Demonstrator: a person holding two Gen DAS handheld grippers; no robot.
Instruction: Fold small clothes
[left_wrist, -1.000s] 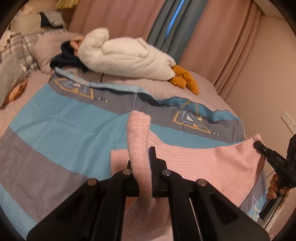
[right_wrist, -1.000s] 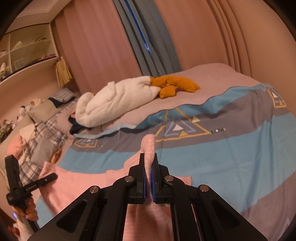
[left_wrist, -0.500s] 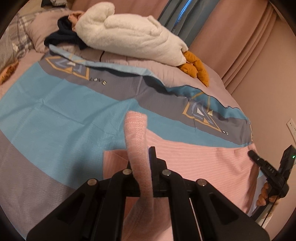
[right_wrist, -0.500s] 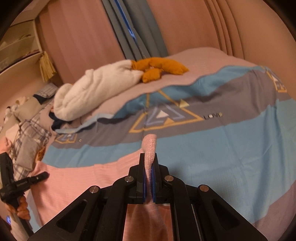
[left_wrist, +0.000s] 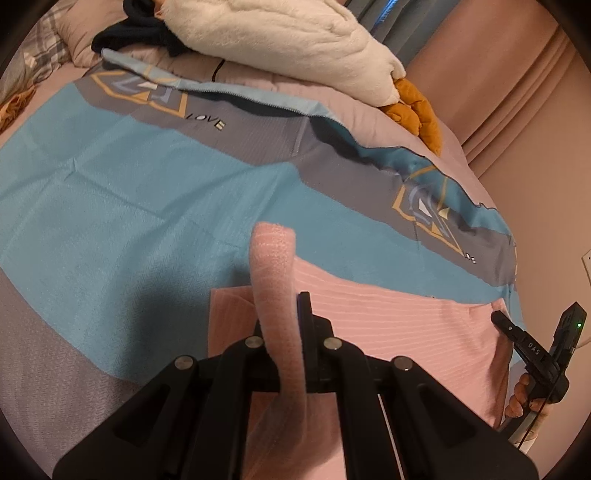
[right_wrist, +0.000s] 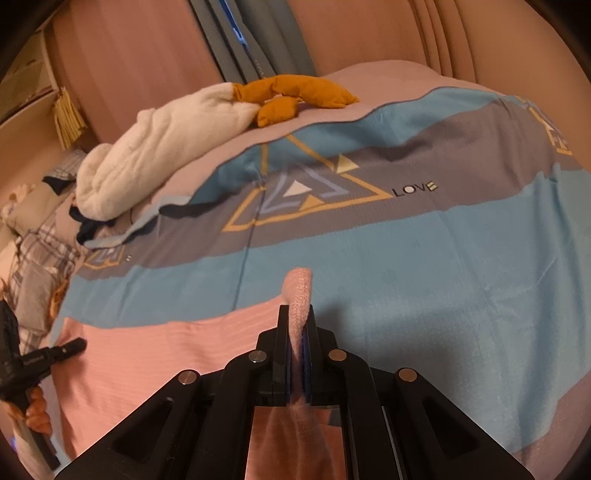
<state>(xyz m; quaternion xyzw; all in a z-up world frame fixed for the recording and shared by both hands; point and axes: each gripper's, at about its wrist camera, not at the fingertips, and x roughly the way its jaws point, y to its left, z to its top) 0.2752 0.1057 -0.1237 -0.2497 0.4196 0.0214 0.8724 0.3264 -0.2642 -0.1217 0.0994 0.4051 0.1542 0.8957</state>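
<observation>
My left tool and right tool each pinch the pink garment's edge. Beyond that garment, the blue-grey bedspread lies open up to the white plush.

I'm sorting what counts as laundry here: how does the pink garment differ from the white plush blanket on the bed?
The pink garment is thin and ribbed; the white plush blanket is thick and fluffy. The garment is spread flat on the near part of the bed, while the blanket is bunched in a heap farther back. The left gripper and right gripper pinch the garment; nothing holds the blanket. Both rest on the bedcover.
</observation>
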